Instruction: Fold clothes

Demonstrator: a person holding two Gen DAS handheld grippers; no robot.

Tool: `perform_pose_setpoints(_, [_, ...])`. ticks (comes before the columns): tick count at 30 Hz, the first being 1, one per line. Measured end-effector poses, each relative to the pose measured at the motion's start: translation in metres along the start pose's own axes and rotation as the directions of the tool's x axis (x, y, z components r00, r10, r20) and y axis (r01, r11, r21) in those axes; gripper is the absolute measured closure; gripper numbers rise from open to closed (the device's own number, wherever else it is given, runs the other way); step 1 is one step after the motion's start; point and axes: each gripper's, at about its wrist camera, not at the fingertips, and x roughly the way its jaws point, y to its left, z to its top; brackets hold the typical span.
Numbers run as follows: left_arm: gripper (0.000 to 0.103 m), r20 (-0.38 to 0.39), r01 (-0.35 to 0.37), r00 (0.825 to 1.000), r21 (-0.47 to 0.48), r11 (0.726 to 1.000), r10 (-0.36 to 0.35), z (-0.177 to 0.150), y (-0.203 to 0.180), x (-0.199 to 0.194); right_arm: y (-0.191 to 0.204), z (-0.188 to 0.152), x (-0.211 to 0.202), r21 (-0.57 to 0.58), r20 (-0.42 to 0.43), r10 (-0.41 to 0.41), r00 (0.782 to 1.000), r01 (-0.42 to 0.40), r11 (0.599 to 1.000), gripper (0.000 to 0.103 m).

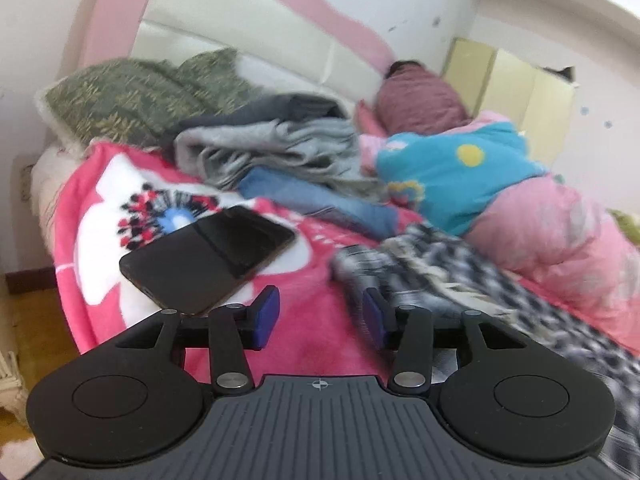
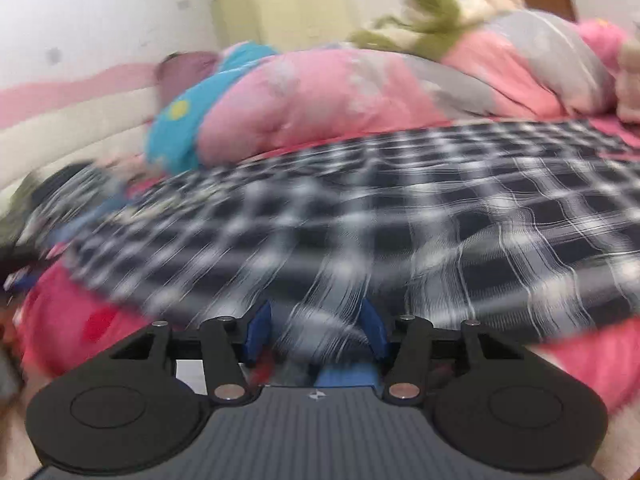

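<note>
A white padded headboard (image 1: 256,46) with a pink frame stands beyond the tongs. Cream cupboards (image 1: 516,88) lie far right. Wooden floor (image 1: 28,320) shows at left.

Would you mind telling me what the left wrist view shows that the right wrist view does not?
Only the left wrist view shows the phone, the green pillows and the grey garment. Only the right wrist view shows the green plush toy and the checked cloth lying between the right gripper fingers. Both show that cloth and the pink duvet.

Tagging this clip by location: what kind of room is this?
Most likely a bedroom: a bed with a padded headboard, a green pillow and a pink quilt, with clothes lying on top.
</note>
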Motion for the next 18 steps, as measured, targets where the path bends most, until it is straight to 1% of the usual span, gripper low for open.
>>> perform_pose_setpoints(1, [0.057,0.018,0.035,0.999,0.024,0.999,-0.036,0.0,-0.008,-0.008,0.001,-0.002,-0.009,-0.021,-0.017,0.021,1.0,-0.021,1.0,0.05])
perform_pose_setpoints(2, [0.057,0.035,0.071,0.997,0.049,0.996,-0.073,-0.001,-0.017,-0.017,-0.002,0.002,-0.017,-0.031,-0.017,0.022,1.0,-0.022,0.999,0.051])
perform_pose_setpoints(3, [0.056,0.035,0.117,0.992,0.078,0.99,-0.12,-0.002,-0.028,-0.023,-0.006,0.011,-0.023,-0.037,0.01,0.002,1.0,-0.002,0.999,0.051])
perform_pose_setpoints(4, [0.053,0.033,0.163,0.985,0.107,0.981,-0.168,-0.003,-0.039,-0.03,-0.013,0.022,-0.027,-0.036,0.047,-0.035,0.998,0.037,0.999,0.05])
perform_pose_setpoints(5, [0.052,0.005,0.231,0.972,0.139,0.963,-0.233,-0.006,-0.054,-0.036,-0.022,0.033,-0.031,-0.032,0.084,-0.073,0.994,0.076,0.997,0.05])
perform_pose_setpoints(6, [0.05,-0.039,0.304,0.952,0.167,0.938,-0.302,-0.01,-0.07,-0.04,-0.033,0.043,-0.029,-0.017,0.106,-0.113,0.988,0.115,0.993,0.05])
perform_pose_setpoints(7, [0.05,-0.086,0.377,0.926,0.191,0.906,-0.368,-0.015,-0.085,-0.044,-0.044,0.054,-0.026,0.001,0.126,-0.153,0.98,0.154,0.988,0.049])
perform_pose_setpoints(8, [0.049,-0.131,0.431,0.902,0.201,0.88,-0.412,-0.022,-0.097,-0.046,-0.055,0.061,-0.021,0.023,0.127,-0.193,0.973,0.192,0.981,0.049])
perform_pose_setpoints(10, [0.049,-0.22,0.509,0.857,0.215,0.834,-0.466,-0.038,-0.118,-0.05,-0.08,0.065,-0.001,0.082,0.029,-0.269,0.963,0.266,0.96,0.047])
perform_pose_setpoints(11, [0.049,-0.252,0.53,0.843,0.231,0.816,-0.475,-0.046,-0.123,-0.05,-0.091,0.06,0.009,0.116,-0.059,-0.299,0.952,0.304,0.946,0.045])
perform_pose_setpoints(12, [0.049,-0.284,0.549,0.829,0.247,0.798,-0.482,-0.054,-0.128,-0.05,-0.102,0.048,0.014,0.158,-0.126,-0.288,0.949,0.306,0.939,0.045])
perform_pose_setpoints(13, [0.049,-0.316,0.569,0.814,0.261,0.779,-0.488,-0.061,-0.133,-0.051,-0.102,0.033,0.0,0.164,-0.045,-0.264,0.963,0.268,0.949,0.044])
perform_pose_setpoints(14, [0.049,-0.329,0.569,0.813,0.271,0.777,-0.481,-0.065,-0.133,-0.049,-0.1,0.025,-0.009,0.159,-0.035,-0.242,0.97,0.244,0.957,0.043])
perform_pose_setpoints(15, [0.049,-0.342,0.564,0.814,0.269,0.781,-0.47,-0.066,-0.133,-0.046,-0.098,0.018,-0.019,0.153,-0.035,-0.225,0.974,0.228,0.962,0.043])
perform_pose_setpoints(18, [0.049,-0.38,0.547,0.816,0.261,0.796,-0.436,-0.069,-0.132,-0.037,-0.105,0.023,-0.05,0.154,-0.053,-0.209,0.977,0.215,0.965,0.043])
